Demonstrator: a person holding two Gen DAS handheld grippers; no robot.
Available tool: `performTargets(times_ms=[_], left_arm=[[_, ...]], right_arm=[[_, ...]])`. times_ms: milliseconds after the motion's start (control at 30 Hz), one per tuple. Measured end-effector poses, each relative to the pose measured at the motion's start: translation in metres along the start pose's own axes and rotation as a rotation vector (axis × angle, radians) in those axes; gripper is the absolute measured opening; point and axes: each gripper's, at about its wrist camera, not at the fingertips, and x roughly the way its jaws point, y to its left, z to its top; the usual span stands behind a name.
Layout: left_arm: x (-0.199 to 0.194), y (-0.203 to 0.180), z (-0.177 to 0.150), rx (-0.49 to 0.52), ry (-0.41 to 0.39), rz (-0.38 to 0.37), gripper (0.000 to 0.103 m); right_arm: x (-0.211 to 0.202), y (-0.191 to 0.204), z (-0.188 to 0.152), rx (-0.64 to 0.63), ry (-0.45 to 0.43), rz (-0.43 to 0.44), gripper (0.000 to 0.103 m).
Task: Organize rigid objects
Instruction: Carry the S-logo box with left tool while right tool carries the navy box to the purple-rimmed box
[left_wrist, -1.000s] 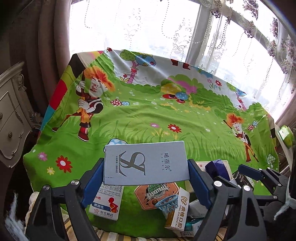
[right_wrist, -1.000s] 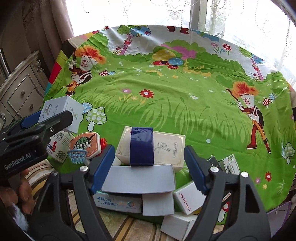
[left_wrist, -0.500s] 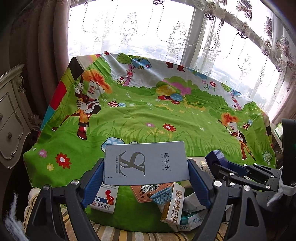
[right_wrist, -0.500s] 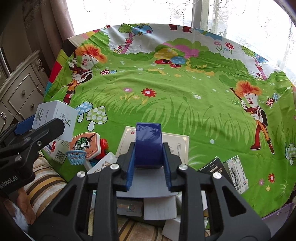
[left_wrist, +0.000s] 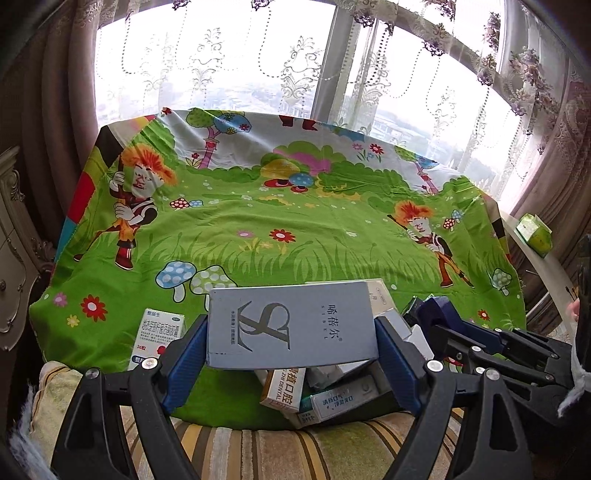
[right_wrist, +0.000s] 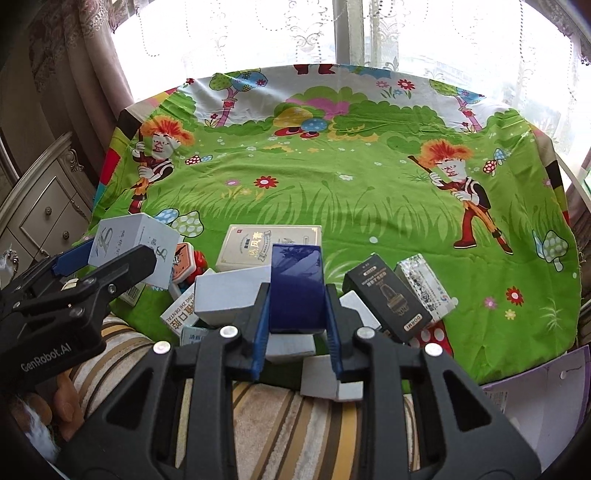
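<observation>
The left hand-held gripper (left_wrist: 291, 332) holds the wide grey box (left_wrist: 291, 323) & the right hand-held gripper (right_wrist: 297, 295) pinches the dark blue box (right_wrist: 297, 284), both above the box pile (right_wrist: 236, 299) at the bed's (right_wrist: 332, 192) near edge, so a slip could knock boxes off.

Two close wrist views, angled down over shared box pile (left_wrist: 332, 391), cartoon cloth (right_wrist: 332, 192).

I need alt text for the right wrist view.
The right gripper is shut on a glossy dark blue box, above a pile of small cardboard boxes at the near edge of a green cartoon-print cloth.
</observation>
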Motion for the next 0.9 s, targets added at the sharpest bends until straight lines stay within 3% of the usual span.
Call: performTargets(times_ms=[333, 900], left_arm=[[-0.009, -0.050, -0.015, 0.092, 0.046, -0.092, 0.086], [-0.023, -0.159, -0.052, 0.323, 0.139, -0.283, 0.086]], right_arm=[[-0.041, -0.047, -0.035, 0.093, -0.007, -0.044, 0.031], [-0.118, -0.163, -0.115, 0.293, -0.015, -0.227, 0.031]])
